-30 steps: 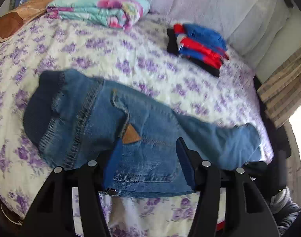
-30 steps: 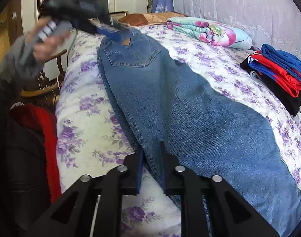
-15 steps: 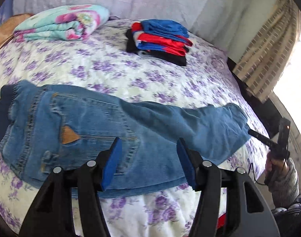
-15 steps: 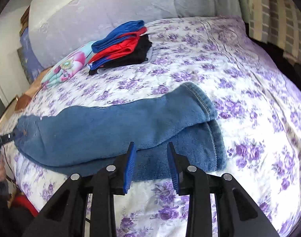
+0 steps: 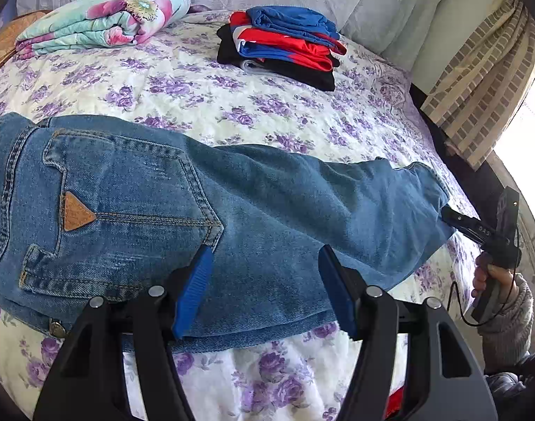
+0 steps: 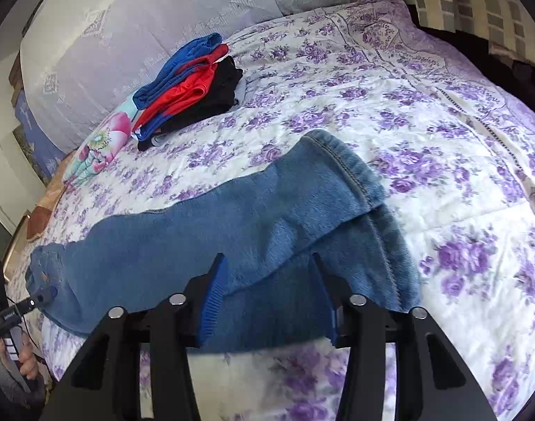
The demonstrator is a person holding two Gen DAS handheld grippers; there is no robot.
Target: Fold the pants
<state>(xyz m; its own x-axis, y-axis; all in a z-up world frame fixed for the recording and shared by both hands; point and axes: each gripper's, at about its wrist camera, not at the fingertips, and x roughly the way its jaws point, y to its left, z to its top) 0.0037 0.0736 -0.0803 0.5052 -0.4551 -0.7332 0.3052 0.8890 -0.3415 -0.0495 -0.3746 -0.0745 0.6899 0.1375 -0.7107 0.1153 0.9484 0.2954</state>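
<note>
Blue jeans (image 5: 267, 203) lie across the bed, folded lengthwise, one leg on the other. The waist and back pocket are at the left in the left wrist view, the cuffs (image 6: 355, 175) at the right. My left gripper (image 5: 264, 259) hovers open over the seat, near the front edge of the denim. My right gripper (image 6: 269, 266) is at the cuff end; its jaws are opening, with the lower leg's edge lying under and between them, pads apart from it. Each wrist view shows the other gripper: right (image 5: 446, 212), left (image 6: 50, 293).
A stack of folded red, blue and black clothes (image 5: 285, 45) and a folded floral blanket (image 5: 102, 17) sit at the back of the purple-flowered quilt (image 5: 197, 87). A checked curtain (image 5: 478, 70) hangs at the right. The bed's front edge runs just below the jeans.
My right gripper swung round from the long side of the leg to the cuff end and its jaws widened off the fabric. My left gripper shifted from the waistband toward the seat.
</note>
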